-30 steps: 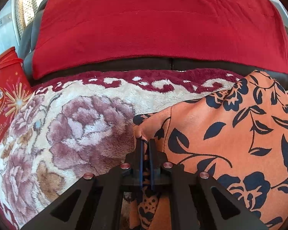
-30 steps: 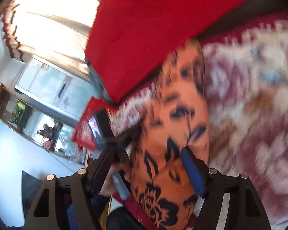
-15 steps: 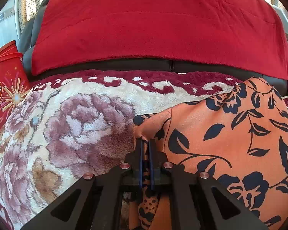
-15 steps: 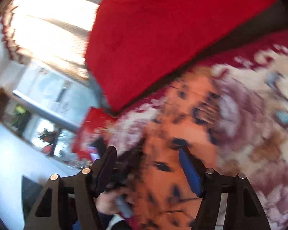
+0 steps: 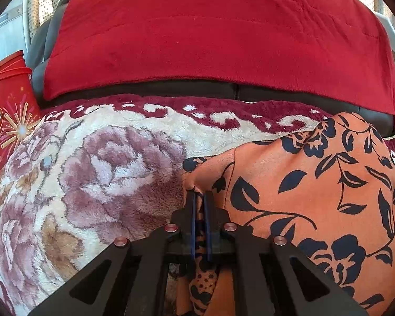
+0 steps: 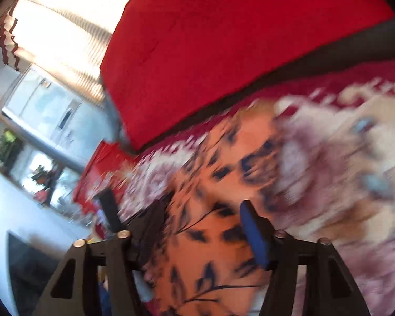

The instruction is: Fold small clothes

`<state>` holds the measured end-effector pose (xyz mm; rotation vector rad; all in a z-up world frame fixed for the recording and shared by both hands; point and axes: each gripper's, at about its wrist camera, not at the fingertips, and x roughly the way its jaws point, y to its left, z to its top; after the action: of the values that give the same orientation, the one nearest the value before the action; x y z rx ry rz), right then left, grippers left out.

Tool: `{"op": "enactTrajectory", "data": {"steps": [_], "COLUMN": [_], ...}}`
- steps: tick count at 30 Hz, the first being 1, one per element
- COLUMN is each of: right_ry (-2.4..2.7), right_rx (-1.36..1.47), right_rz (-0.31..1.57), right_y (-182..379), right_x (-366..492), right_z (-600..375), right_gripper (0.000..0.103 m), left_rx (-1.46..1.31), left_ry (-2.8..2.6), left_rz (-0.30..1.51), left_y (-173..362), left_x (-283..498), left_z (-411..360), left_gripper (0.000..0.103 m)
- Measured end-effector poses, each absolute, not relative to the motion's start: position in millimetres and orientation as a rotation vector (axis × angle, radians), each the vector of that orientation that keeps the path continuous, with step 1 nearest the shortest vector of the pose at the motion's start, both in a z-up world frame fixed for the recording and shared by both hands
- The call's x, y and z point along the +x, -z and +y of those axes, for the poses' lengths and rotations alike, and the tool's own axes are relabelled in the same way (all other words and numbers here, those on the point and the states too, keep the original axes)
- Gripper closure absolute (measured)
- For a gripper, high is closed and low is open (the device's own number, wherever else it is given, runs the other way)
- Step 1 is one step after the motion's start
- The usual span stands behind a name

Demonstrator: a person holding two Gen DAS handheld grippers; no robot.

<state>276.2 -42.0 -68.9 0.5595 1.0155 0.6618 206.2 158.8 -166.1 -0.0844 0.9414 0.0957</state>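
Observation:
An orange garment with a dark navy leaf print point(image 5: 310, 192) lies on a plush floral blanket point(image 5: 97, 163). My left gripper point(image 5: 199, 196) is shut on the garment's left edge, low over the blanket. In the right wrist view the same garment point(image 6: 223, 210) is blurred by motion. My right gripper point(image 6: 202, 210) is open above it, with the cloth showing between the spread fingers and nothing held.
A red throw point(image 5: 218, 36) covers the dark sofa back behind the blanket. A red snack tin point(image 5: 5, 115) stands at the left end. A bright curtained window point(image 6: 71, 26) and a room beyond show at the left of the right wrist view.
The left gripper has kept its grip and barely moved. The right gripper has swung and tilted fast over the garment, staying open.

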Motion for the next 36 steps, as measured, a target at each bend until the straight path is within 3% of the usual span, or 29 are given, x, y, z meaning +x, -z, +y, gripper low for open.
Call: {"op": "enactTrajectory", "data": {"steps": [6,9,13,14,15,16,18,20,21,24,28,29,31,34,36], "right_ry": [-0.653,-0.63,-0.598,-0.596,-0.6,-0.623,-0.691,-0.745,-0.737,-0.69,-0.668,-0.656,-0.661,-0.682,-0.657], "right_rx": [0.72,0.498,0.526,0.539,0.579,0.639,0.726,0.634,0.5,0.362,0.403,0.445,0.526,0.369,0.211], "right_rz": [1.148,1.163,1.139,1.136,1.142,1.166,1.204,1.224,1.211,1.173,1.17,1.175,1.201,1.176,1.143], "right_y": [108,116,110,111,110,115,119,115,110,107,109,109,114,113,111], "right_x": [300,303,292,286,280,273,262,248,241,231,228,225,218,200,189], "right_z": [-45,-20,-22,-29,-33,-39,-41,-30,-20,-5,-4,-14,-20,-8,4], "right_gripper": [0.032,0.053,0.057,0.056,0.048,0.032,0.024,0.027,0.042,0.051,0.048,0.044,0.027,0.028,0.034], "left_rx": [-0.082,-0.084,-0.08,-0.08,-0.082,-0.085,-0.088,-0.086,-0.085,-0.082,-0.074,-0.071,-0.068,-0.059,-0.043], "left_ry": [-0.096,-0.098,-0.099,-0.1,-0.099,-0.099,-0.099,-0.1,-0.1,-0.104,-0.108,-0.11,-0.111,-0.116,-0.123], "left_rz": [0.945,0.948,0.946,0.946,0.945,0.945,0.945,0.945,0.946,0.945,0.945,0.944,0.943,0.942,0.941], "left_y": [166,166,165,165,165,165,164,164,164,164,163,163,162,162,161], "left_x": [207,207,206,206,205,205,205,205,205,204,204,203,203,202,202], "left_z": [159,159,160,161,162,162,163,163,163,162,160,159,159,157,155], "left_gripper": [0.097,0.097,0.097,0.097,0.097,0.097,0.097,0.097,0.097,0.097,0.097,0.097,0.097,0.096,0.095]}}
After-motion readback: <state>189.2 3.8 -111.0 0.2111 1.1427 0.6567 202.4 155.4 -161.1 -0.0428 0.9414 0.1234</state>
